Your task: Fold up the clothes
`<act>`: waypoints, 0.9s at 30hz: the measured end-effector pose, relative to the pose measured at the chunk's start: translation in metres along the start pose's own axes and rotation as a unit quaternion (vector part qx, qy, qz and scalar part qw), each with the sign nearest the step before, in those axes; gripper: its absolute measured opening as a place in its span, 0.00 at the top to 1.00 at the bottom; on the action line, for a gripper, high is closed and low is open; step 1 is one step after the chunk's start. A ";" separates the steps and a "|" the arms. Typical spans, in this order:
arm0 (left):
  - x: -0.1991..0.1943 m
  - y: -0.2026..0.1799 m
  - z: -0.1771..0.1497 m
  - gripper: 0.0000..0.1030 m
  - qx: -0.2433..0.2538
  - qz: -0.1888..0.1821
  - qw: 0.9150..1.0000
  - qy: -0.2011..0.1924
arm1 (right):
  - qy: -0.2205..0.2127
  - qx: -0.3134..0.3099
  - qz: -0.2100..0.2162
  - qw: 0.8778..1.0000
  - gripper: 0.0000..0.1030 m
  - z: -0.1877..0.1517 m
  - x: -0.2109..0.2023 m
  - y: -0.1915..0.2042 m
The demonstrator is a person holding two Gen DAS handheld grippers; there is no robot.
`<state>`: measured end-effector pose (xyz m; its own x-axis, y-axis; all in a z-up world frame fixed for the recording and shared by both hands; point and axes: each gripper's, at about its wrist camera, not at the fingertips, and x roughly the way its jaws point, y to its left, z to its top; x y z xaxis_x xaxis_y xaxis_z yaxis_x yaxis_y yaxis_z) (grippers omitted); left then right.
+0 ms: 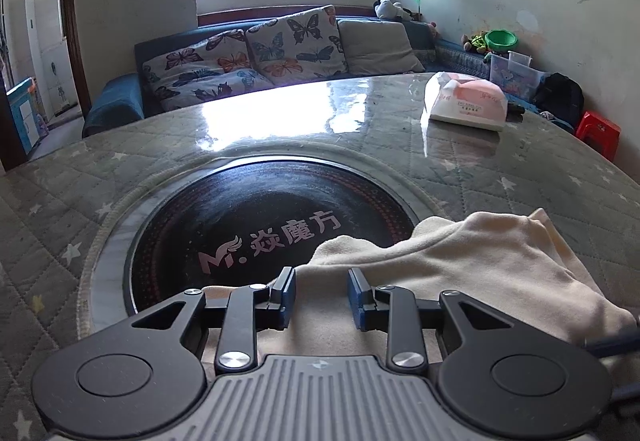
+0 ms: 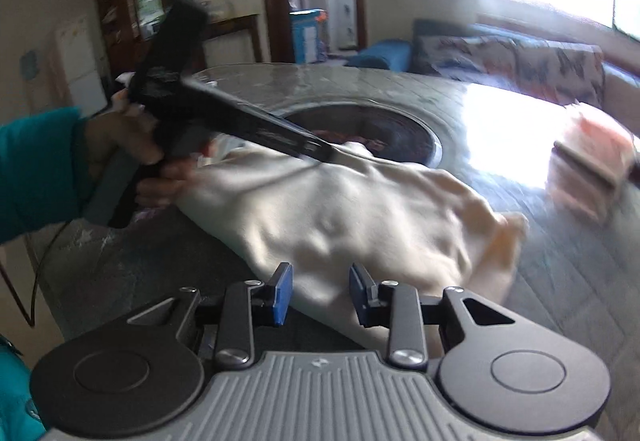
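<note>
A cream garment [image 1: 460,261] lies bunched on the quilted table, partly over the black round heater plate [image 1: 272,217]. My left gripper [image 1: 322,297] is open just above the garment's near edge, with nothing between its blue pads. In the right wrist view the same garment [image 2: 340,209] spreads across the table's near side. My right gripper [image 2: 320,295] is open over the garment's near edge, empty. The left gripper tool [image 2: 224,113], held by a hand in a teal sleeve, reaches over the garment's far left part.
A pink and white tissue pack [image 1: 468,101] sits on the table [image 1: 120,169] at the far right. A sofa with butterfly cushions [image 1: 256,53] stands behind the table. A red stool [image 1: 598,131] is at the right. The right wrist view is motion-blurred.
</note>
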<state>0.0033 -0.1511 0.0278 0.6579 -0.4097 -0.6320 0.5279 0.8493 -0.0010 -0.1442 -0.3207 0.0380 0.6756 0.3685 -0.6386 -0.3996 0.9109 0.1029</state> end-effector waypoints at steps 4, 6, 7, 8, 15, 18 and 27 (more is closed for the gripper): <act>-0.029 -0.010 -0.008 0.70 0.017 -0.015 1.000 -0.013 | -0.018 0.018 -0.003 1.000 0.67 0.008 -0.009 -0.013; -0.042 -0.015 -0.015 0.70 0.019 -0.022 0.999 -0.016 | -0.029 0.017 -0.011 0.999 0.66 0.015 -0.009 -0.019; -0.048 -0.017 -0.019 0.70 0.018 -0.026 0.999 -0.016 | -0.033 0.018 -0.012 0.999 0.66 0.020 -0.005 -0.022; -0.052 -0.019 -0.023 0.70 0.016 -0.029 0.999 -0.015 | -0.037 0.019 -0.013 0.999 0.66 0.025 0.000 -0.026; -0.069 -0.019 -0.050 0.70 0.002 -0.022 1.000 -0.007 | -0.023 0.035 -0.028 0.999 0.65 0.046 0.042 -0.049; -0.075 -0.012 -0.055 0.70 -0.009 -0.020 1.000 -0.010 | -0.006 0.046 -0.047 0.998 0.65 0.045 0.057 -0.061; -0.086 0.017 -0.070 0.70 -0.061 -0.012 0.998 -0.003 | -0.028 0.009 -0.042 0.999 0.61 0.046 0.040 -0.037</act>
<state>-0.0820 -0.0780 0.0283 0.6500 -0.4316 -0.6255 0.4742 0.8735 -0.1100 -0.0739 -0.3306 0.0442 0.7401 0.2994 -0.6021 -0.3291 0.9421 0.0640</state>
